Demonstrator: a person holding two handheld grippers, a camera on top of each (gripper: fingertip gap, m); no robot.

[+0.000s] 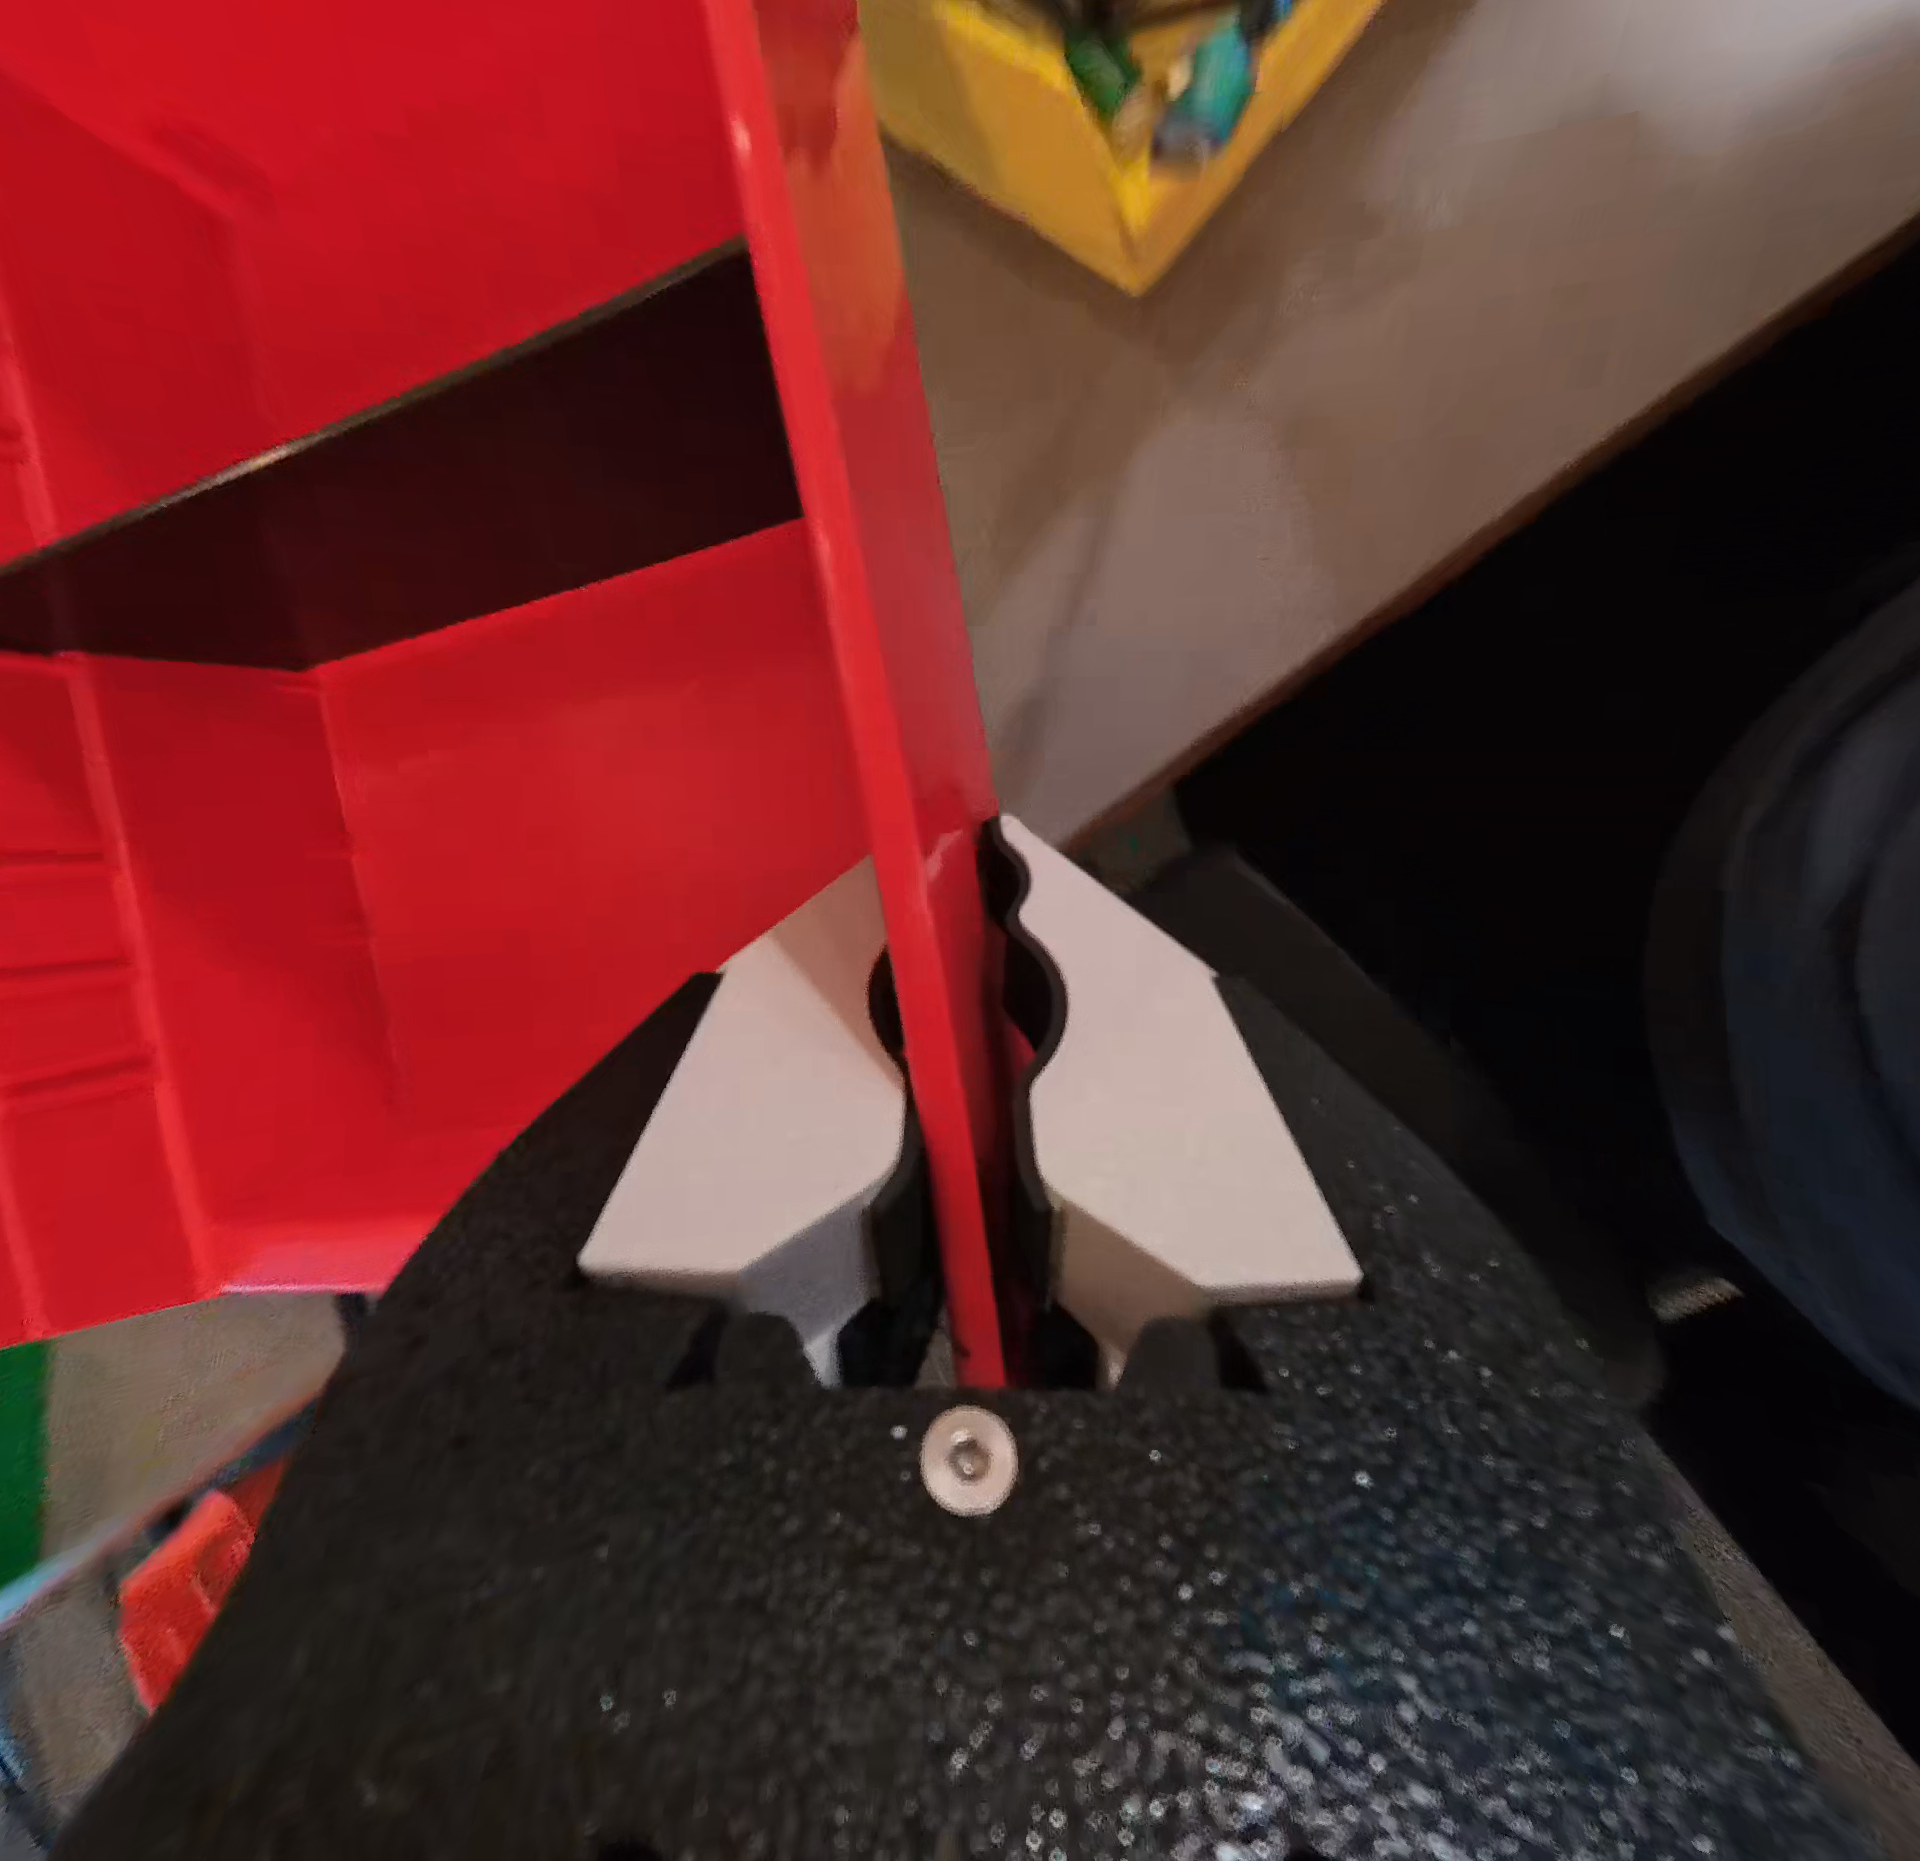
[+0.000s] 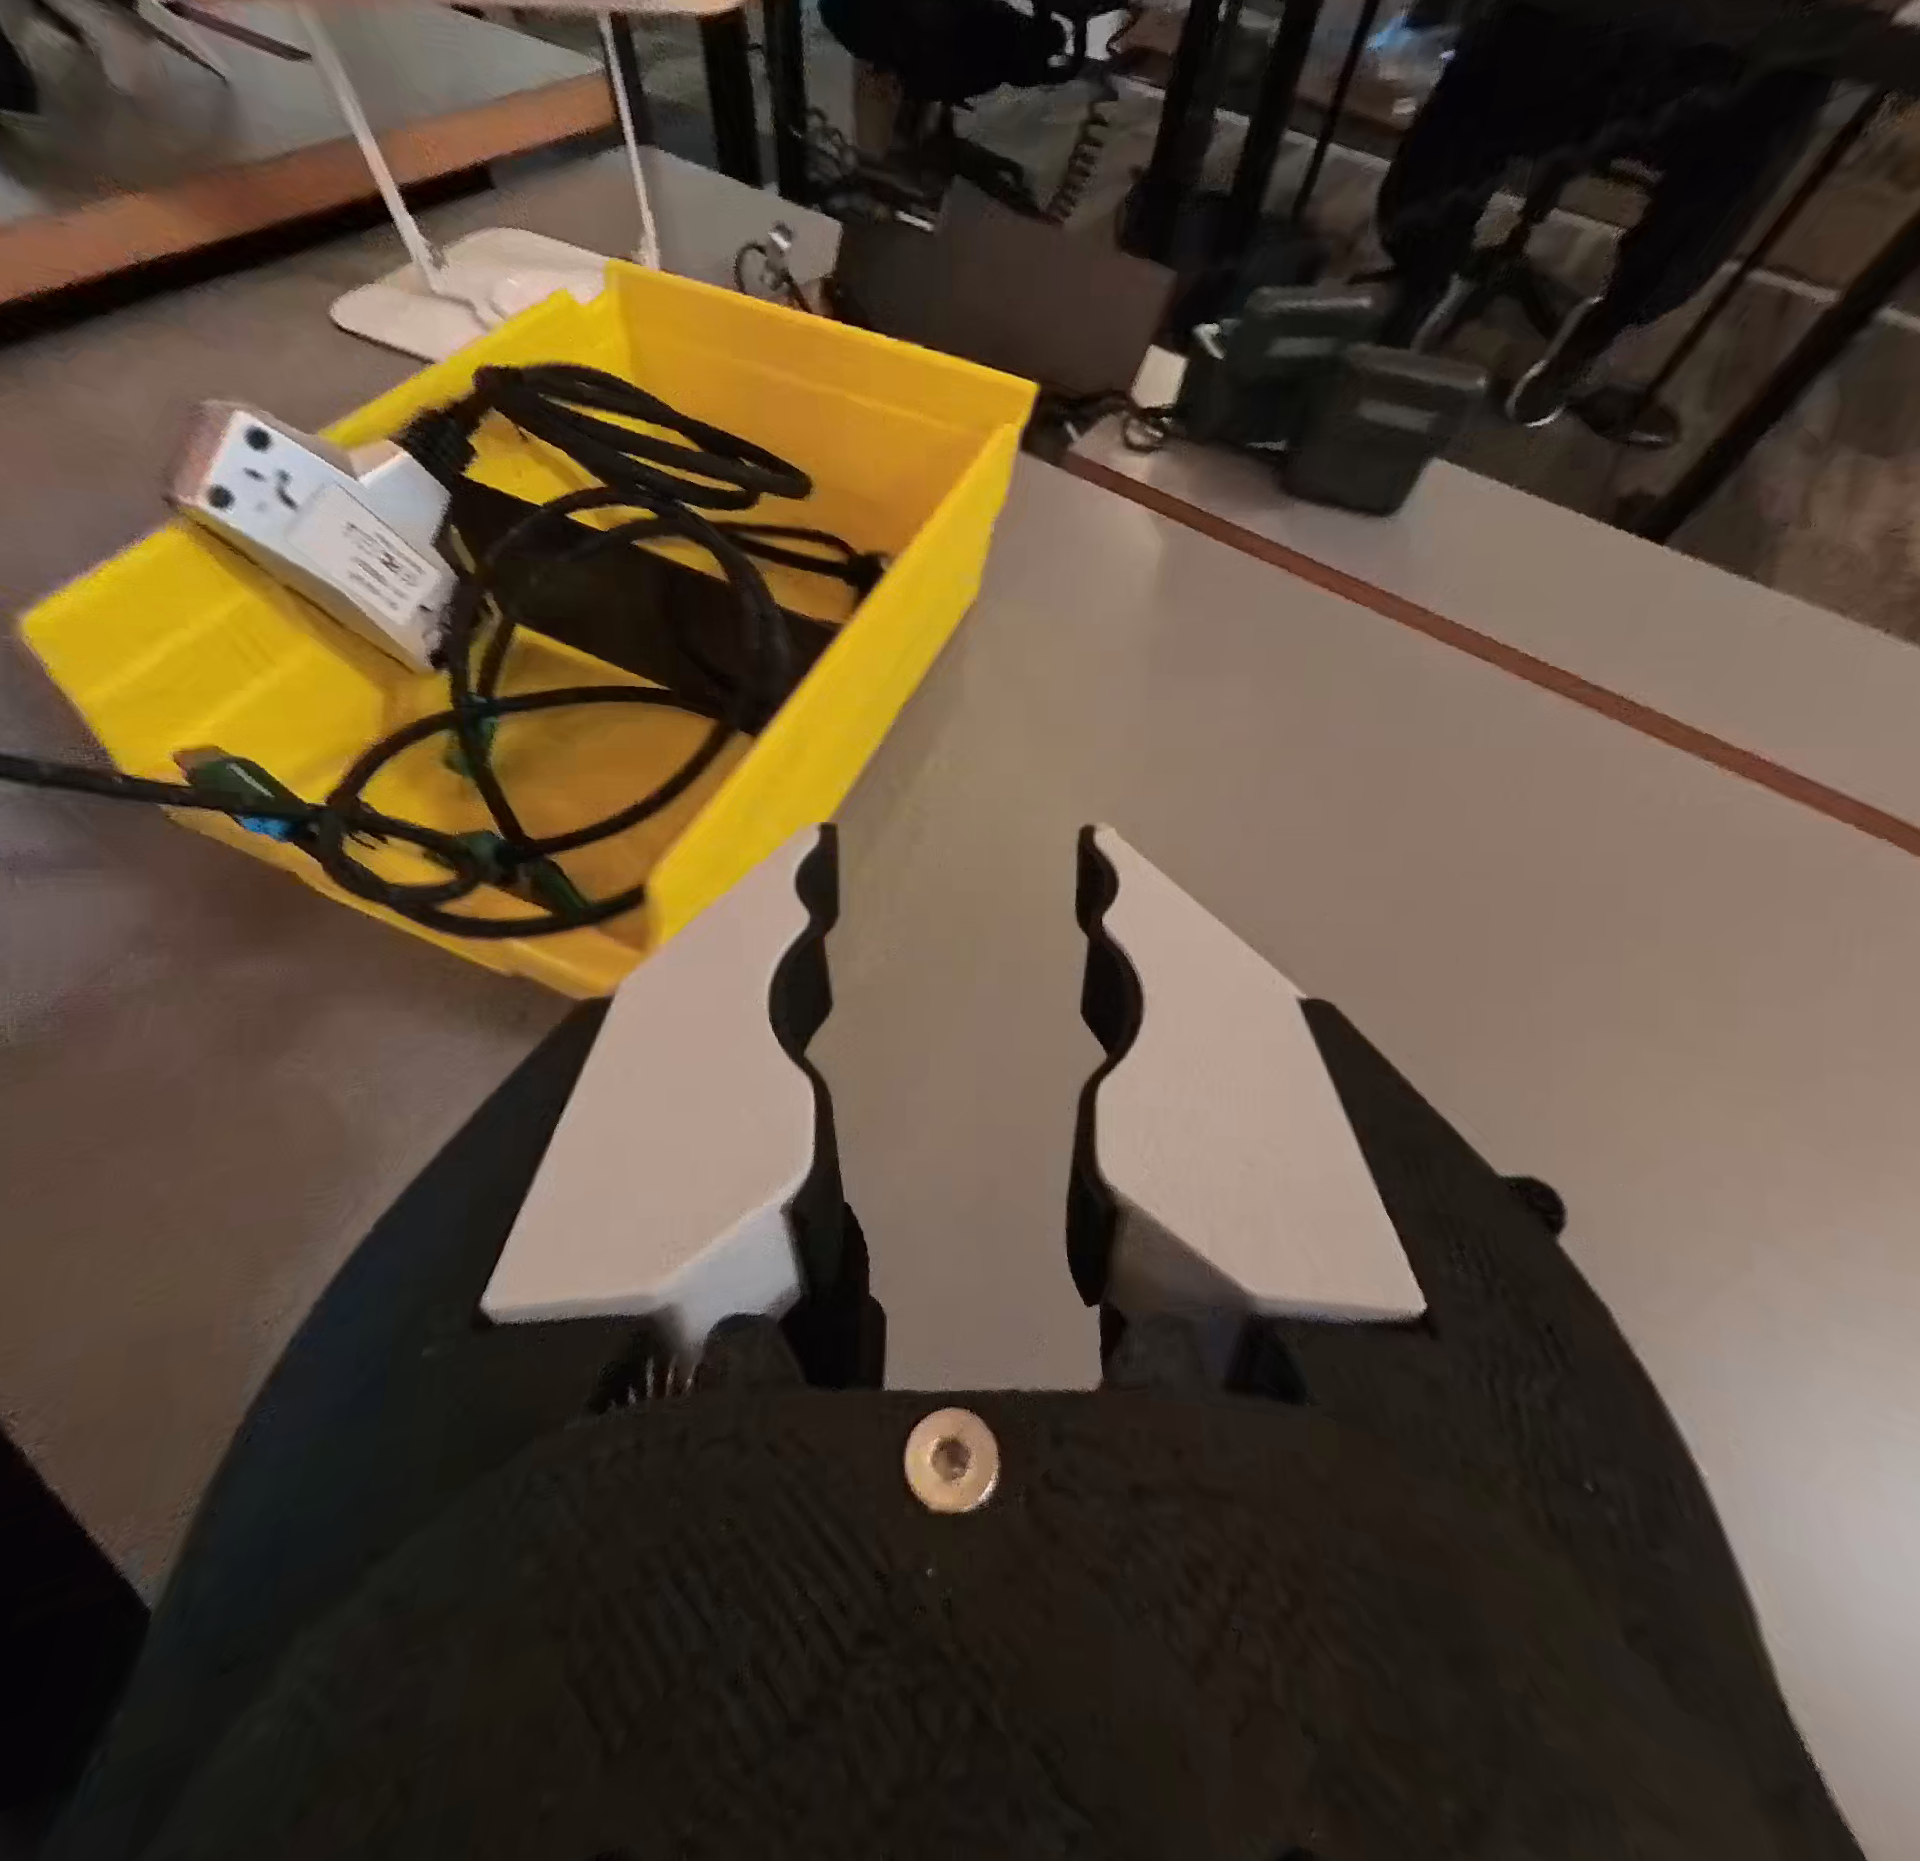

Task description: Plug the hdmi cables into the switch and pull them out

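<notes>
Two grippers on show: over on the left, the left gripper (image 1: 961, 980) has its jaws pinching the wall of a red bin (image 1: 468, 876), held tilted above the table (image 1: 1247, 461). Moving right, the yellow bin (image 2: 894, 606) holds the silver switch (image 2: 312, 523) and tangled black hdmi cables (image 2: 623, 585). Right gripper (image 2: 956, 855) hangs beside it, jaws spread, gripping nothing.

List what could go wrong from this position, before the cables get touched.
1. The left gripper has its jaws shut on the thin wall of the red bin; a tilt may make it slip or swing.
2. The black cables lie tangled in the yellow bin with the white switch; pulling one may drag the rest.
</notes>
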